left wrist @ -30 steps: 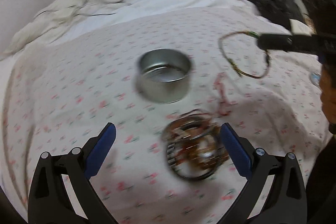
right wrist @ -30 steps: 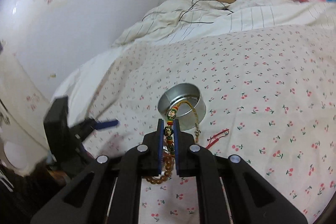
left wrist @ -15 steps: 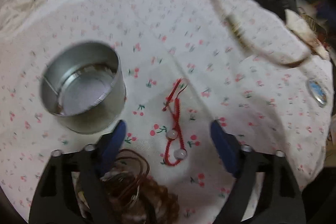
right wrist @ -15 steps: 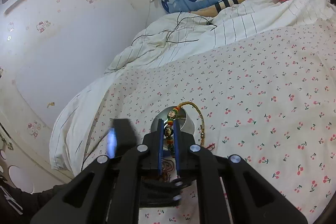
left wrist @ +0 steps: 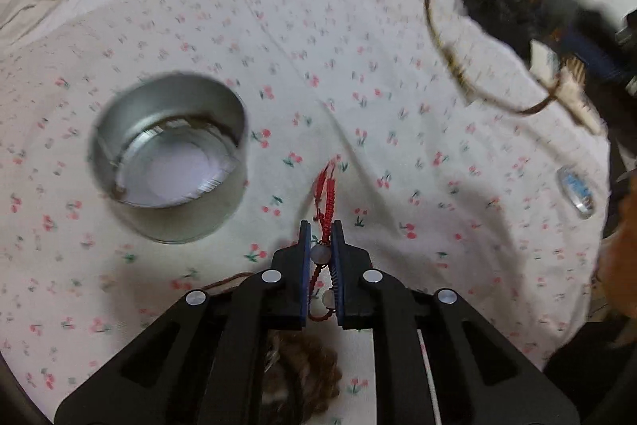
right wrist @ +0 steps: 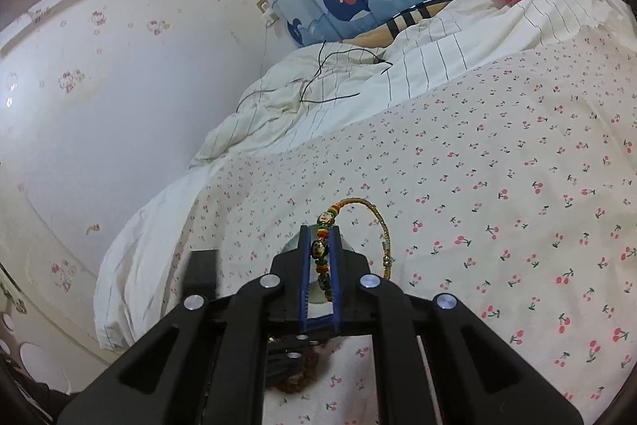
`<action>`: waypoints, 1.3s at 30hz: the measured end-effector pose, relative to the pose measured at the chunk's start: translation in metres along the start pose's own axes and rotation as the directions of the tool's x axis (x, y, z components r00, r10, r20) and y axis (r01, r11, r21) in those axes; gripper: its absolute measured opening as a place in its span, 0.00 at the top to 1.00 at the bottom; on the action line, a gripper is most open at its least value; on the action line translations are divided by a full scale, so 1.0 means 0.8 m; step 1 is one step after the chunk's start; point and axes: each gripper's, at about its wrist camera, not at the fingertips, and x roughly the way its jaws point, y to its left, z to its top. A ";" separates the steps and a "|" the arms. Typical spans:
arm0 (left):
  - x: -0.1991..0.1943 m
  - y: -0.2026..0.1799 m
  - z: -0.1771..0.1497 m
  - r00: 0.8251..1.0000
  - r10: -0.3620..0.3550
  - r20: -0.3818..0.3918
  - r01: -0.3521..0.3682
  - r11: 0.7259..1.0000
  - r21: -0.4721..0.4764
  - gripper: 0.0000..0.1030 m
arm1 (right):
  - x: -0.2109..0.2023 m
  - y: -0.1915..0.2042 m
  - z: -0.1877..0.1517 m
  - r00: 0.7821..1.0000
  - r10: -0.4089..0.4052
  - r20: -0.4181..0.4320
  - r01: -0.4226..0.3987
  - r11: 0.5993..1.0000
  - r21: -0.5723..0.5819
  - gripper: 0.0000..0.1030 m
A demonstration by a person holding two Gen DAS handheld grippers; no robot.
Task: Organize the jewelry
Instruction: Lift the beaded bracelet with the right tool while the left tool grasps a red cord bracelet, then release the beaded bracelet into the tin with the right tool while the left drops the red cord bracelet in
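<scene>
In the left wrist view a round silver tin [left wrist: 169, 162] stands open on the cherry-print sheet. My left gripper [left wrist: 320, 245] is shut on a red cord bracelet [left wrist: 326, 198] with pale beads, lying just right of the tin. A pile of brown bracelets [left wrist: 306, 365] lies under the gripper body. My right gripper [right wrist: 319, 249] is shut on a colourful beaded bracelet [right wrist: 360, 222] and holds it in the air; its loop also shows in the left wrist view [left wrist: 473, 66] at the upper right. The tin is mostly hidden behind the right fingers.
A rumpled white duvet [right wrist: 358, 78] with thin black cables lies at the head of the bed by the wall. Dark clothes [left wrist: 517, 10] sit at the far right edge. A small oval pendant [left wrist: 575, 190] lies on the sheet at the right.
My left gripper has moved right from the brown pile to the red cord bracelet and shut on it. My right gripper has lifted higher with the beaded bracelet.
</scene>
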 end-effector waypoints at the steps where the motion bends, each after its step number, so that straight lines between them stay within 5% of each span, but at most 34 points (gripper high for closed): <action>1: -0.017 0.004 0.001 1.000 0.001 0.023 -0.001 1.000 0.004 0.92 | 0.001 -0.001 0.000 1.000 0.012 0.006 -0.012 1.000 0.013 0.90; 10: -0.094 0.063 0.028 0.989 0.044 0.141 -0.038 0.998 -0.046 0.92 | 0.029 0.009 0.005 0.994 0.109 0.010 -0.109 0.991 0.071 0.90; 17: -0.058 0.081 0.056 0.991 0.064 0.117 -0.054 0.995 -0.083 0.92 | 0.077 0.024 0.001 0.983 0.179 -0.029 -0.175 0.980 0.098 0.90; 22: -0.013 0.097 0.070 0.998 0.068 0.019 -0.066 0.993 -0.098 0.91 | 0.101 0.035 0.000 0.980 0.193 -0.052 -0.187 0.977 0.097 0.90; 24: 0.000 0.106 0.068 0.996 0.091 -0.016 -0.092 0.987 -0.130 0.88 | 0.109 0.037 -0.001 0.980 0.190 -0.062 -0.183 0.978 0.096 0.90; 27: -0.016 0.118 0.065 0.996 0.084 0.006 -0.082 0.983 -0.162 0.69 | 0.122 0.035 -0.002 0.980 0.181 -0.078 -0.173 0.979 0.105 0.90; 29: -0.040 0.123 0.064 0.992 0.105 0.065 -0.093 0.982 -0.167 0.43 | 0.131 0.035 -0.002 0.982 0.168 -0.087 -0.158 0.981 0.108 0.90; 31: -0.067 0.133 0.057 0.980 0.159 0.122 -0.134 0.973 -0.190 0.34 | 0.141 0.038 -0.005 0.985 0.141 -0.101 -0.131 0.987 0.094 0.90; 37: -0.095 0.177 0.034 0.970 0.212 0.121 -0.169 0.941 -0.293 0.34 | 0.197 0.065 -0.030 0.976 -0.069 -0.205 0.056 0.996 -0.070 0.89; 39: -0.098 0.183 0.027 0.962 0.246 0.117 -0.205 0.936 -0.285 0.33 | 0.212 0.067 -0.042 0.959 -0.137 -0.247 0.114 0.988 -0.106 0.72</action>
